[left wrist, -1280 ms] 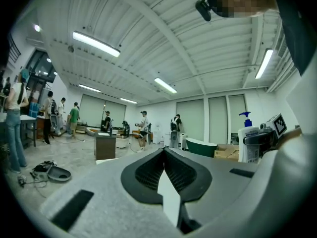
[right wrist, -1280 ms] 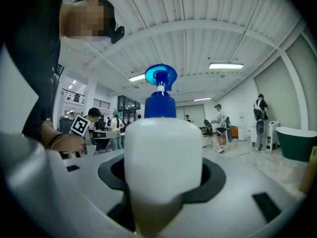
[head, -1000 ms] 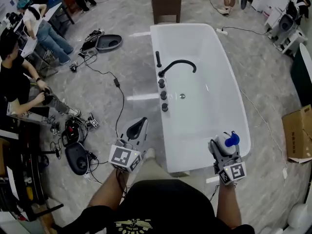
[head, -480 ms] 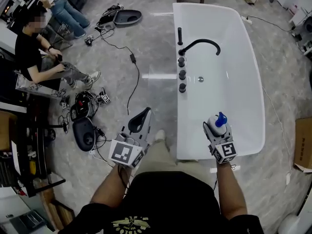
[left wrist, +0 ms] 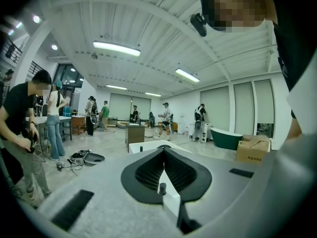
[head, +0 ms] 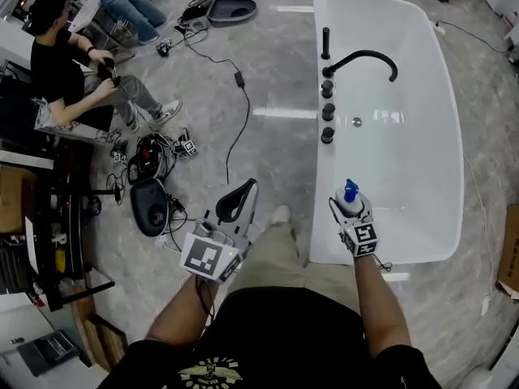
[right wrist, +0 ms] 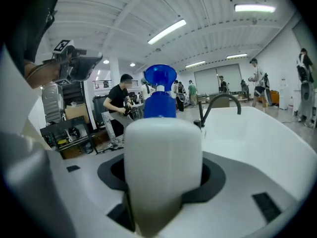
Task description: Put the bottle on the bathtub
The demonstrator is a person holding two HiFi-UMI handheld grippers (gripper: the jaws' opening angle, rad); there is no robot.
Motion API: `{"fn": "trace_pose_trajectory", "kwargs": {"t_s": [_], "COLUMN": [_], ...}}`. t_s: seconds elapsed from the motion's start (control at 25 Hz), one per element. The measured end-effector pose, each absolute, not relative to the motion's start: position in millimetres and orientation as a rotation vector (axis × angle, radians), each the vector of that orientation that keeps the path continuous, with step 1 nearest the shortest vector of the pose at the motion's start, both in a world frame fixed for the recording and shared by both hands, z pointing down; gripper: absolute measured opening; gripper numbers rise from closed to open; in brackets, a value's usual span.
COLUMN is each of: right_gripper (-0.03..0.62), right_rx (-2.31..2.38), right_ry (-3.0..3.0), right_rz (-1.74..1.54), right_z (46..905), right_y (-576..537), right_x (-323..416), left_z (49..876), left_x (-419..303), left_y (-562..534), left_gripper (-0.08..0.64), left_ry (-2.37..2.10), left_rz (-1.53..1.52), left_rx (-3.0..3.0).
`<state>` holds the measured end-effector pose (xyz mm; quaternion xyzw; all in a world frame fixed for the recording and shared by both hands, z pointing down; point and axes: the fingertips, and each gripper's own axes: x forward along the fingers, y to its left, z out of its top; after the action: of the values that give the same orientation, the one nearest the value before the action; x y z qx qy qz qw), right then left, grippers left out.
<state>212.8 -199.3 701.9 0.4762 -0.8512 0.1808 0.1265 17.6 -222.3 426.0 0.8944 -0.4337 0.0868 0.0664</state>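
The right gripper is gripping the white bottle upright in its jaws above the bathtub, at its near left corner, ready for standing there. The left gripper is idling, jaws closed and empty.

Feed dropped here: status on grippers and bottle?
Left gripper shut, empty. Right gripper shut on bottle, upright over tub, near corner. Taps farther along, clear.

A grey polished floor spreads below me, carrying a white bathtub at right. Left of it, a black cable trails between two dark shell cases: the far case and the near case, which sits beside tangled gear. A cardboard box sits at the right edge.
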Motion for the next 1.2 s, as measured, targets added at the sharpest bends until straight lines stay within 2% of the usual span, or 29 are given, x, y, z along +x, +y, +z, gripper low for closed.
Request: {"fn": "trace_pose_trajectory", "kwargs": {"t_s": [0.32,0.52,0.8,1.2], "right_gripper": [0.261,0.261,0.261,0.261], "right_rx": [1.265,1.307,1.317,1.141], "right_ry": [-2.489,-2.558,-2.574,-2.554], "right_rz": [0.564,0.521,0.410,0.424], "right_z": [758.1,764.9,786.9,807.5], "right_y": [-207.7,-226.7,-227.4,-183.0], "right_x": [167.6,152.1,152.1,152.1], "left_z": [443.0,462.8,496.7,489.3], "left_x": [12.5,3.5,12.9,25.6], "left_y": [-212.2,-205.0,-192.2,-191.0], "left_gripper": [0.009,0.009,0.011,0.009], "left_ry": [-1.263,-1.239,-1.149,-1.138], "left_rz": [0.307,0.397,0.472,0.466], "left_rx": [2.706,2.690,2.670,2.689]}}
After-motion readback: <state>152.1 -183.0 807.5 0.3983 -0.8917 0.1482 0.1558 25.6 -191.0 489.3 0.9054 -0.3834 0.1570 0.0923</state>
